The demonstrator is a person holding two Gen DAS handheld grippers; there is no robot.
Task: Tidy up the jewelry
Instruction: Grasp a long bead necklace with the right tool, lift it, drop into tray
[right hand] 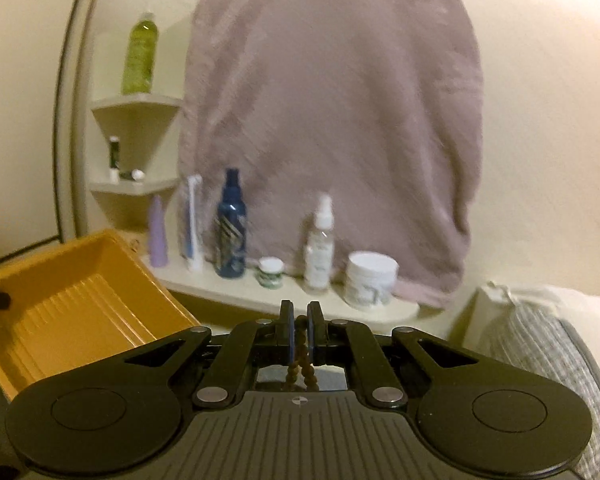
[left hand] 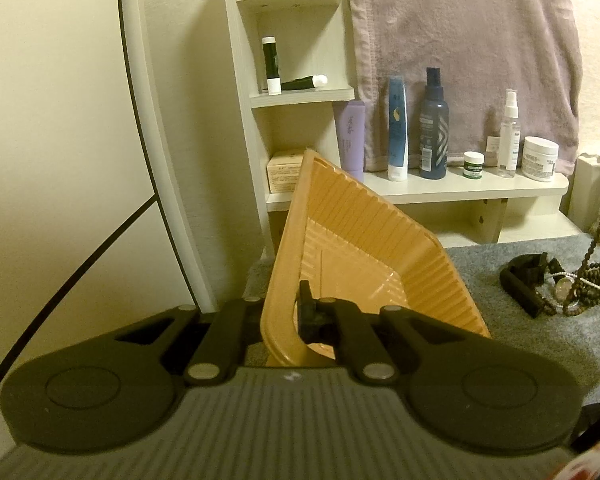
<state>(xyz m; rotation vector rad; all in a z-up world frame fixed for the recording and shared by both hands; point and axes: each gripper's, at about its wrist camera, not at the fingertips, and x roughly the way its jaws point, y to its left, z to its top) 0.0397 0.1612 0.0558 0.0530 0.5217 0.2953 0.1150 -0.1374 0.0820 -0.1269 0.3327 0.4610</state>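
The tilted orange tray blocks the left side of the grey mat, a jewelry heap occupies its right, bare mat lies between them, and bottles line the rear shelf.

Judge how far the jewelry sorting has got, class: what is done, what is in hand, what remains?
Done: nothing visibly; the orange tray looks empty. In hand: the left gripper is clamped on the tray's rim, tilting it, and the right gripper pinches a brown bead necklace. Left: a pile of jewelry, including beads and a dark bracelet-like piece, lies on the grey cloth.
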